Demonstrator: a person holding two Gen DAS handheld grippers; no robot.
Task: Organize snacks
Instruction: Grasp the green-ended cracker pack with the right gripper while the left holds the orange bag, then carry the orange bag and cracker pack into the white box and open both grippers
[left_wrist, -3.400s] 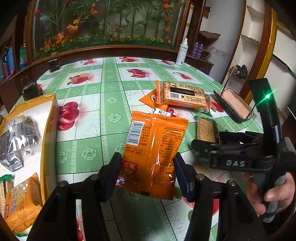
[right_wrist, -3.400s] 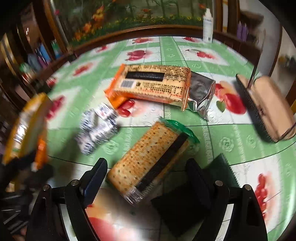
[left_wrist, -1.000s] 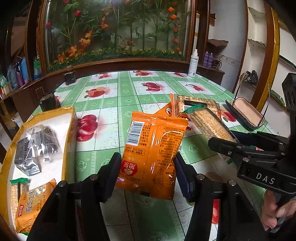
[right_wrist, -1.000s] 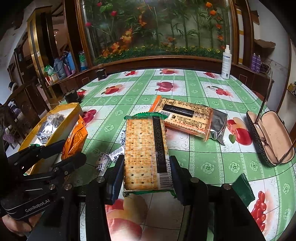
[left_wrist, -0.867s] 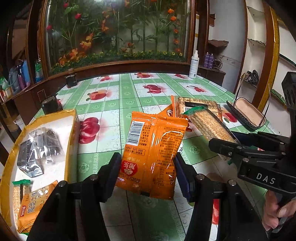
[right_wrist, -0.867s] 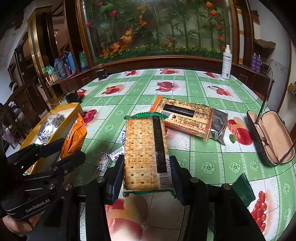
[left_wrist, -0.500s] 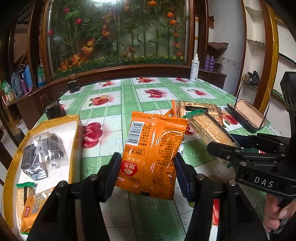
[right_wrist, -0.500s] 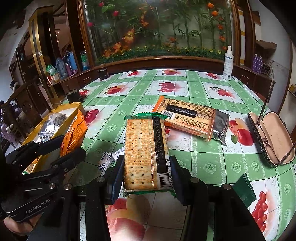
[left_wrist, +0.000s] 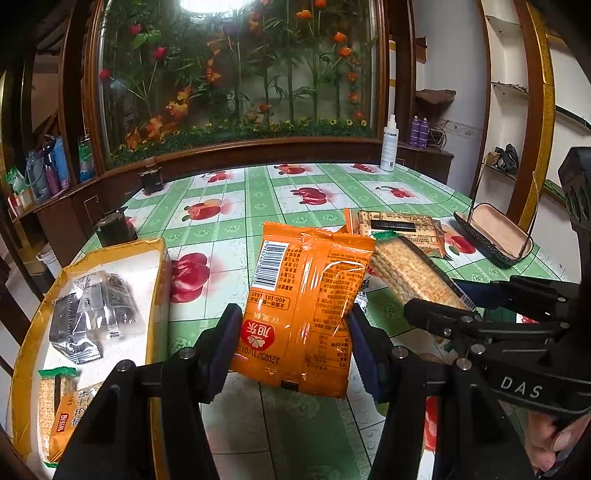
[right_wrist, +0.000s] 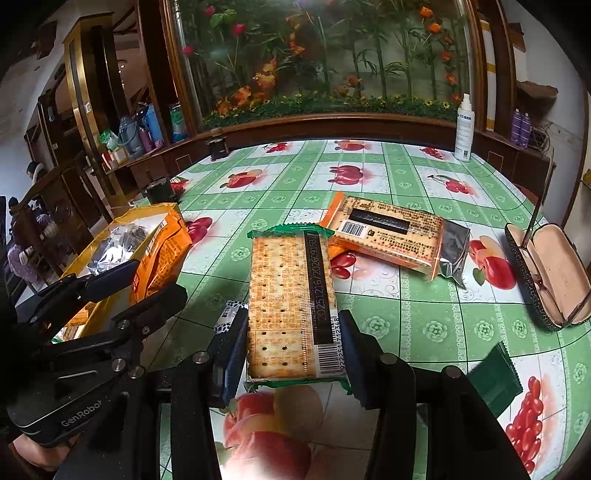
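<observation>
My left gripper (left_wrist: 293, 341) is shut on an orange snack bag (left_wrist: 306, 306), held above the green tablecloth, barcode side up. To its left lies a yellow-rimmed box (left_wrist: 155, 295) holding silver packets (left_wrist: 88, 317) and cracker packs. My right gripper (right_wrist: 291, 350) is shut on a clear-wrapped cracker pack with green ends (right_wrist: 291, 302), lifted off the table. That same cracker pack (left_wrist: 410, 273) shows at the right of the left wrist view. In the right wrist view the orange bag (right_wrist: 159, 254) hangs near the yellow-rimmed box (right_wrist: 92, 254).
A long orange biscuit pack (right_wrist: 391, 230) lies on the table beyond the crackers. An open glasses case (right_wrist: 546, 273) sits at the right edge. A small black-and-white packet (right_wrist: 231, 314) peeks out under the right gripper. A white spray bottle (right_wrist: 463, 129) stands at the far edge.
The left wrist view has tilted up slightly, showing more of the planter behind the table. Both packs stay gripped and the right gripper has kept still.
</observation>
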